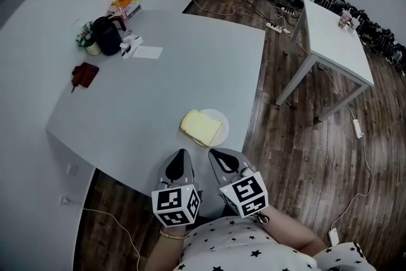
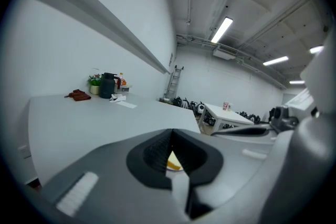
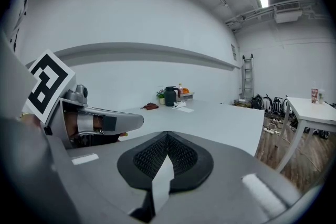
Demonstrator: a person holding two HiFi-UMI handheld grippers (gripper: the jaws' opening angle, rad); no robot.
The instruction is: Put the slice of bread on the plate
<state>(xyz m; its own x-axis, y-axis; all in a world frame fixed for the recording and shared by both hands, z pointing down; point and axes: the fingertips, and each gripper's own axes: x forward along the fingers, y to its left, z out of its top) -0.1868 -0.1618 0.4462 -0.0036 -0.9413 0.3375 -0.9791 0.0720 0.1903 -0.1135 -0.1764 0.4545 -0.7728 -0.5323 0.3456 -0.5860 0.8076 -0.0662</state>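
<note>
A pale yellow slice of bread (image 1: 202,127) lies on a small white plate (image 1: 222,117) near the front edge of the grey table (image 1: 158,105). The slice's left part reaches past the plate's rim. My left gripper (image 1: 183,154) hangs just short of the bread, its jaws shut with nothing in them. My right gripper (image 1: 214,153) is beside it, also shut and empty. In the left gripper view a sliver of the bread (image 2: 173,161) shows below the closed left gripper (image 2: 170,134). The right gripper view shows its closed right gripper (image 3: 167,136) and the left gripper (image 3: 105,123) beside it.
At the table's far left stand a dark jug (image 1: 108,35), a small plant (image 1: 84,40), a white paper (image 1: 147,52) and a red-brown cloth (image 1: 85,73). A second white table (image 1: 336,41) stands on the wooden floor at the right. Bags and cables line the back wall.
</note>
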